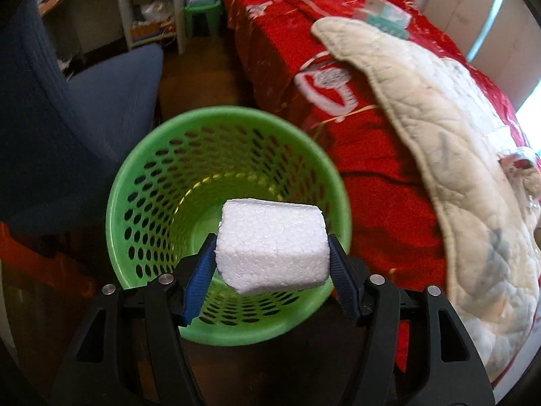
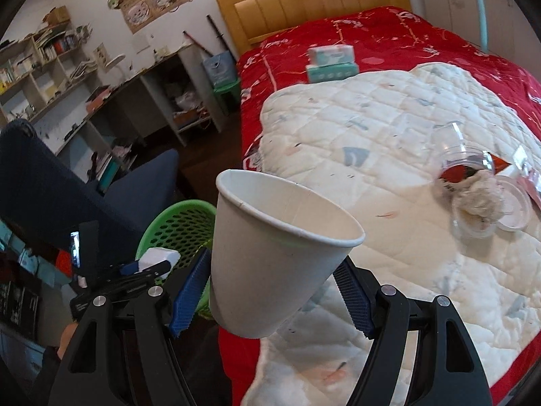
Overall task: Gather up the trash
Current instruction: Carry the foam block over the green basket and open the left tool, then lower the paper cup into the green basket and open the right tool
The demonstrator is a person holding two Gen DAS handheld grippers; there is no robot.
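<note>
Foam block (image 1: 272,245): left claw (image 1: 273,264) is gripping it over the green basket (image 1: 135,176).
Paper cup (image 2: 274,257): right claw (image 2: 270,299) is clamping it, base hidden.
Bed clutter (image 2: 480,196): blurring together.

A bed (image 2: 422,34) with a wooden headboard carries a red patterned cover (image 1: 365,155). A white quilted blanket (image 2: 355,142) lies across it. Two stacked tissue packs (image 2: 331,62) sit near the headboard; clear plastic containers (image 2: 473,182) (one holding crumpled tissue) rest on the blanket. A green perforated wastebasket (image 1: 162,182) stands on the dark floor (image 1: 199,74) beside the bed.
</note>
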